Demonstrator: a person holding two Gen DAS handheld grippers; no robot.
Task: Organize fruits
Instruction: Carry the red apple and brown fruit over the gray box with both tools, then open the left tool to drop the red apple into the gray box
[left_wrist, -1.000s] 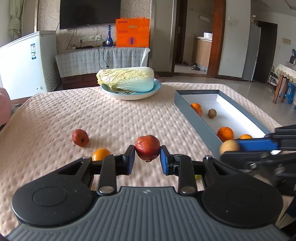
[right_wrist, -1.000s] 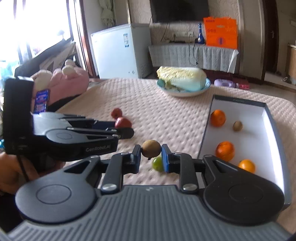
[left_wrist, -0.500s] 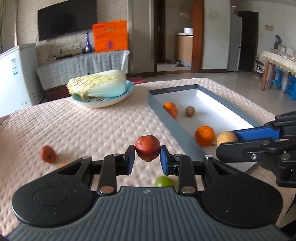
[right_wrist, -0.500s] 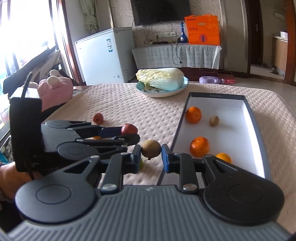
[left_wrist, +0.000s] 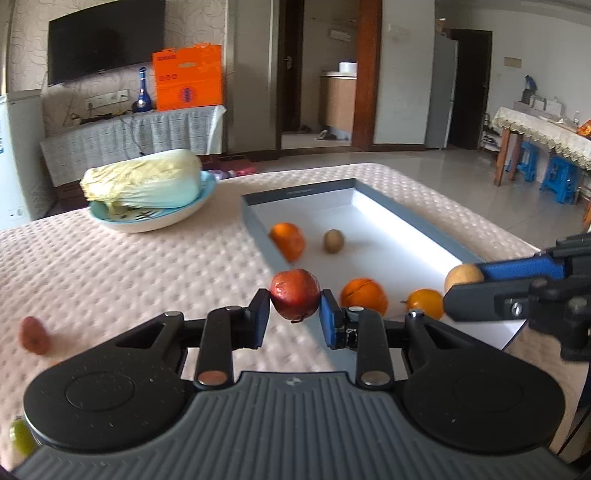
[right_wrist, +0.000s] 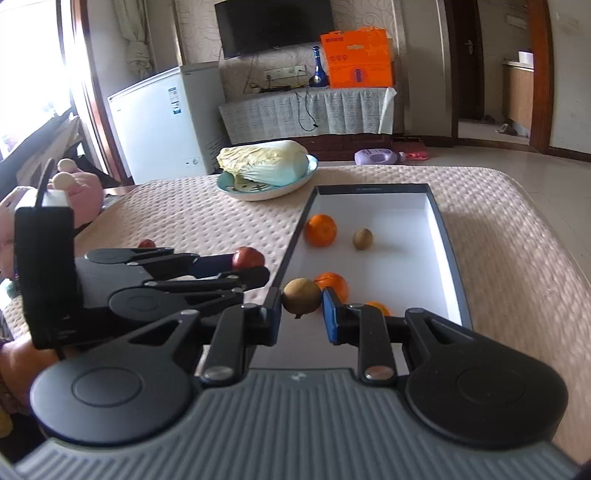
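My left gripper (left_wrist: 294, 314) is shut on a red apple (left_wrist: 294, 299) and holds it above the near left edge of the grey box (left_wrist: 413, 236). My right gripper (right_wrist: 301, 312) is shut on a brown kiwi (right_wrist: 301, 295) over the box's (right_wrist: 448, 236) near left corner. It also shows at the right of the left wrist view (left_wrist: 463, 277). The white-floored box holds three oranges (left_wrist: 288, 240) (left_wrist: 364, 295) (left_wrist: 424, 302) and a kiwi (left_wrist: 334, 240). Another red fruit (left_wrist: 33, 335) and a green fruit (left_wrist: 20, 435) lie on the tablecloth at the left.
A blue plate (left_wrist: 155, 218) with a napa cabbage (left_wrist: 144, 182) stands at the table's far side, left of the box. A pink plush toy (right_wrist: 85, 184) sits beyond the table's left edge. A white freezer (right_wrist: 162, 122) and a cabinet stand behind.
Both grippers have moved right and forward toward the box with their fruits held. The loose red and green fruits have slid to the left of the left wrist view.
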